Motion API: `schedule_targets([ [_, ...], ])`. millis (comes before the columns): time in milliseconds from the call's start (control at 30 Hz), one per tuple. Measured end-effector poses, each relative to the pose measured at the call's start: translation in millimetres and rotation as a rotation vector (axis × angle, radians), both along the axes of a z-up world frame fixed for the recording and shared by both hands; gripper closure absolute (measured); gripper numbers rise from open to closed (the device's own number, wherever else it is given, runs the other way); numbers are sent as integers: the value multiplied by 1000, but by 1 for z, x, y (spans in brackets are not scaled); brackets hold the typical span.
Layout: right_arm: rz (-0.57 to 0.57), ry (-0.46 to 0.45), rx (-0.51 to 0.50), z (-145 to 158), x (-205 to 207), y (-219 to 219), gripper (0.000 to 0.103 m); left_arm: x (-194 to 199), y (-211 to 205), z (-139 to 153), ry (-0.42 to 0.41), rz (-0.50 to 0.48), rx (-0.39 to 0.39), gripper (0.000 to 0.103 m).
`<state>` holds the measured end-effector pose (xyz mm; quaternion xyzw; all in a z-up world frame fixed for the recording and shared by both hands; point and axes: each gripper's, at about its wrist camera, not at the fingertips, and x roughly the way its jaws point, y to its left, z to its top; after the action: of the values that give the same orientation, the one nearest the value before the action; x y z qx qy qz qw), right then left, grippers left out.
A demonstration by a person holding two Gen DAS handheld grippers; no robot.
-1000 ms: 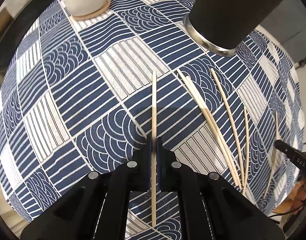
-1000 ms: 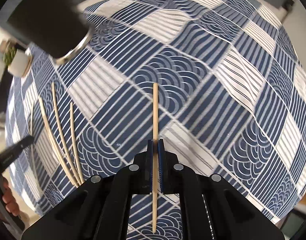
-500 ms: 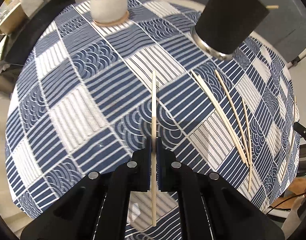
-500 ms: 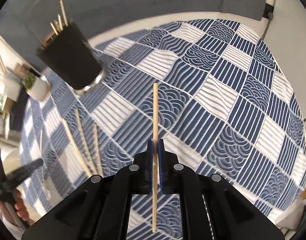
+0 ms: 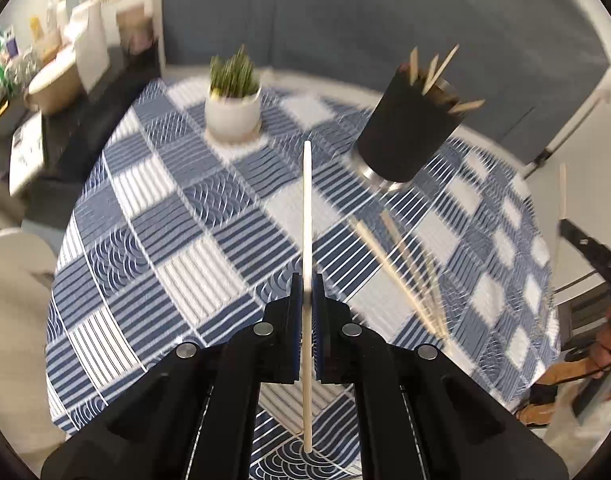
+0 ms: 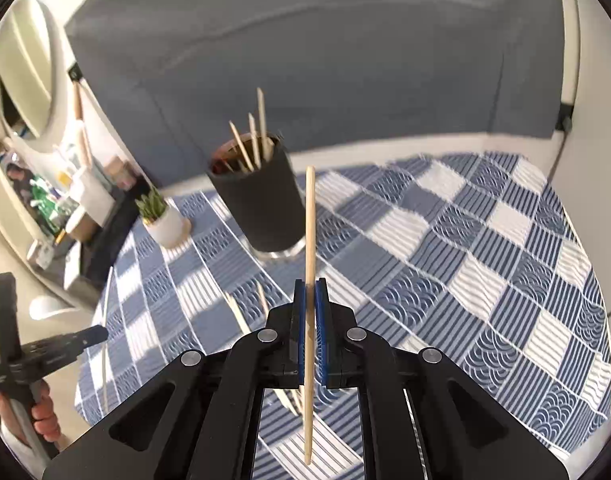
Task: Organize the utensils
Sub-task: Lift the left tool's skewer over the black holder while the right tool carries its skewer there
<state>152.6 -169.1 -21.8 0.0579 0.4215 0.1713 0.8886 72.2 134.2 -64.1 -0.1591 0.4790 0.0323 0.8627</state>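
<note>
Left tool (image 5: 306, 300) clamped on a pale chopstick (image 5: 307, 220), stick running straight ahead along the fingers, tip forward and raised off the bench (image 5: 153, 240). Right tool (image 6: 310, 304) likewise closed on a second chopstick (image 6: 310, 220), its long axis also in line with the fingers and pointing up and away. Ahead of both, a black cup (image 6: 261, 200) standing upright on the blue patterned cloth, several sticks already leaning inside with their tips poking above the rim. From the left tool, cup (image 5: 409, 132) off to the front right, well apart from the held tip; from the right tool, cup just left of the held stick, the tip near rim height and seemingly the nearer of the two, so probably first to drop. Each stick likely needing to tip toward vertical above the opening before release. Loose chopsticks (image 5: 405, 276) lying on the cloth between cup and tools, fanned roughly along one diagonal, blurred. Potted plant (image 5: 233, 108) further back on the left, clear of the path.
</note>
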Motion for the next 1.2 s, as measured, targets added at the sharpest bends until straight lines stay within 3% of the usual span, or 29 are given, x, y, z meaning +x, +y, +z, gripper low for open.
schedule_targets([
  [167,21,-91,91,28,-12,2,98,2,-5,43,-95,-53,39,98],
  [300,47,-152,107,53,-17,3,98,9,-10,73,-156,-62,49,98],
  [433,52,-213,98,77,-16,1,98,22,-20,96,-206,-95,65,98],
  [667,61,-308,184,105,-8,-6,98,42,-32,123,-260,-101,63,98],
  [933,96,-321,250,115,38,-7,98,65,-46,143,-308,-103,127,98],
  [1000,107,-321,264,115,53,-7,98,69,-49,146,-335,-113,80,98],
  [1100,121,-320,295,115,80,-8,98,78,-60,150,-359,-120,114,98],
  [1200,152,-300,329,115,110,-4,98,94,-64,150,-359,-106,94,98],
])
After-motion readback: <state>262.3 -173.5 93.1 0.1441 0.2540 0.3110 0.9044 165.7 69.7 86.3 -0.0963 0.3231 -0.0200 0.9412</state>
